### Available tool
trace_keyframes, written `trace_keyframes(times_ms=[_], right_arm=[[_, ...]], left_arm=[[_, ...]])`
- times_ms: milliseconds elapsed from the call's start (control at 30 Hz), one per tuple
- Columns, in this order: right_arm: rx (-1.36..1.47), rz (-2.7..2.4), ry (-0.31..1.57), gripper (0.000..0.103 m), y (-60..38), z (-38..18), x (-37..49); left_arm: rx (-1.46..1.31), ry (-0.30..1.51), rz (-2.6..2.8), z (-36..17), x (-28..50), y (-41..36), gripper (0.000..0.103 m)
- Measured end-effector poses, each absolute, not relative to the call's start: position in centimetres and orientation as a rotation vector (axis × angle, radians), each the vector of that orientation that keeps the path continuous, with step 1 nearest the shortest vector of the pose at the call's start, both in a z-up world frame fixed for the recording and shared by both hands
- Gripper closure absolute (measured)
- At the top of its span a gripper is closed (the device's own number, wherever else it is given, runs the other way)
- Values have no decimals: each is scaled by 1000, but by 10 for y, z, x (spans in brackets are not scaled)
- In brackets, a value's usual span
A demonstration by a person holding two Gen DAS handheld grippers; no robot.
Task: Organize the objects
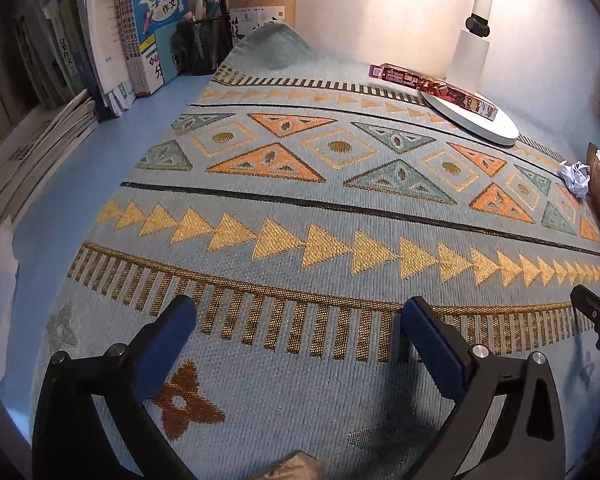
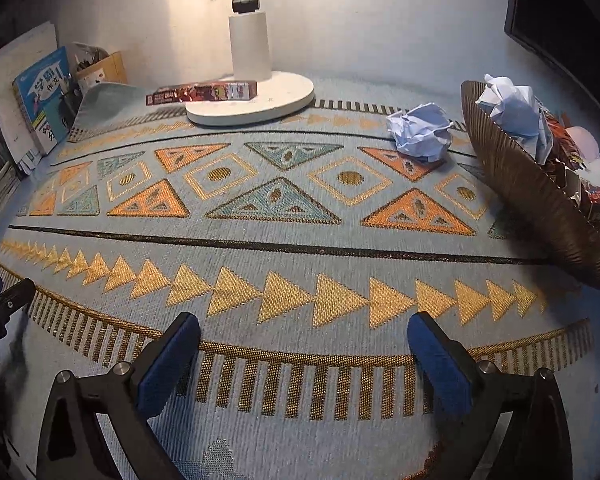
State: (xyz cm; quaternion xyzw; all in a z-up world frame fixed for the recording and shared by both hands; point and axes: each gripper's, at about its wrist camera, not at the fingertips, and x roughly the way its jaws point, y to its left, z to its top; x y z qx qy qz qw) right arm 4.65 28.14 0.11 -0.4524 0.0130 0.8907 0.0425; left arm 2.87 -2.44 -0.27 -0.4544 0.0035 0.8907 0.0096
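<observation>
Paper ball point(image 2: 419, 135) sits on mat point(image 2: 284, 240), just left of bowl point(image 2: 540, 200); box point(image 2: 202, 93) leans on lamp base point(image 2: 260, 108). Your L gripper point(image 1: 300, 334) & R gripper point(image 2: 304, 354) both tilt down over mat, jaws wide, nothing between.

left wrist cam – low over patterned mat point(image 1: 300, 208), tilted down, facing wall, books point(image 1: 140, 40) at left | right wrist cam – same tilt, sits further right, ribbed bowl point(image 2: 532, 184) close by | shared: mat, lamp base point(image 1: 480, 120), long red box point(image 2: 202, 93), crumpled paper point(image 2: 420, 134)
</observation>
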Motion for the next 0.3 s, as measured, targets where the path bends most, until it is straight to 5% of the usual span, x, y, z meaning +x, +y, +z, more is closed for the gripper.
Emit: trace_keyframes(times_ms=[300], right_arm=[[-1387, 2727, 45, 0, 286, 0, 42]], left_arm=[[-1418, 6, 2783, -4, 28, -24, 0]])
